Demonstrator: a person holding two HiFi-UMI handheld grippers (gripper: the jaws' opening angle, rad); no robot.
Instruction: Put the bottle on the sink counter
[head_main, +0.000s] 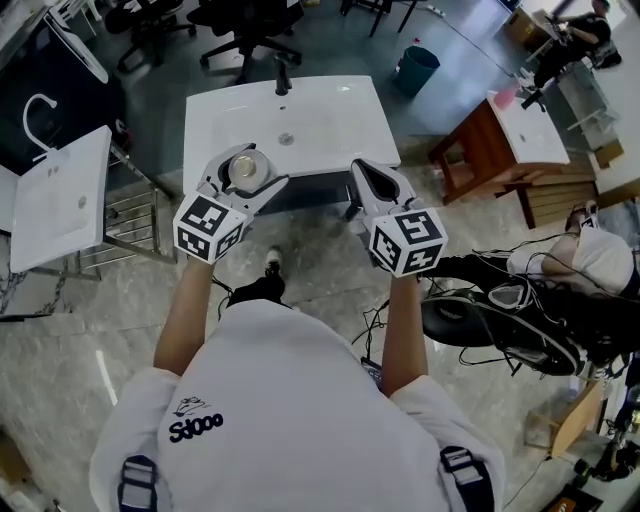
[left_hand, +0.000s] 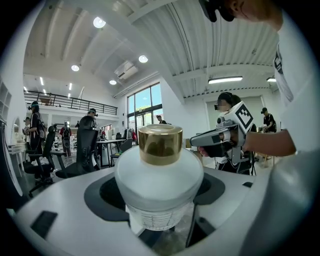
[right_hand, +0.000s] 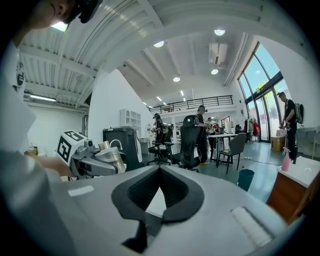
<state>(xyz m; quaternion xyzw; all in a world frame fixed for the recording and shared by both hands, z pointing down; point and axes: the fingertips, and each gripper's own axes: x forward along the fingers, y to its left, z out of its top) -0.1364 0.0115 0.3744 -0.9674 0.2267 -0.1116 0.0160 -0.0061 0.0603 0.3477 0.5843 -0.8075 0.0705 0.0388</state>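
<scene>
A frosted white bottle (head_main: 250, 166) with a gold cap (left_hand: 160, 144) sits upright between the jaws of my left gripper (head_main: 244, 174), which is shut on its body (left_hand: 159, 186). It hangs over the front left edge of the white sink counter (head_main: 335, 150). A black faucet (head_main: 282, 76) stands at the counter's back edge. My right gripper (head_main: 366, 172) hovers at the counter's front right edge, shut with nothing in it (right_hand: 159, 196). The right gripper view shows the left gripper and the bottle (right_hand: 106, 156) off to its left.
A second white sink (head_main: 60, 195) on a metal stand is to the left. A wood-sided sink unit (head_main: 520, 130) stands at the right, with a teal bin (head_main: 415, 68) behind it. Black bags and cables (head_main: 500, 310) lie on the floor at my right. Office chairs (head_main: 250, 30) stand beyond the counter.
</scene>
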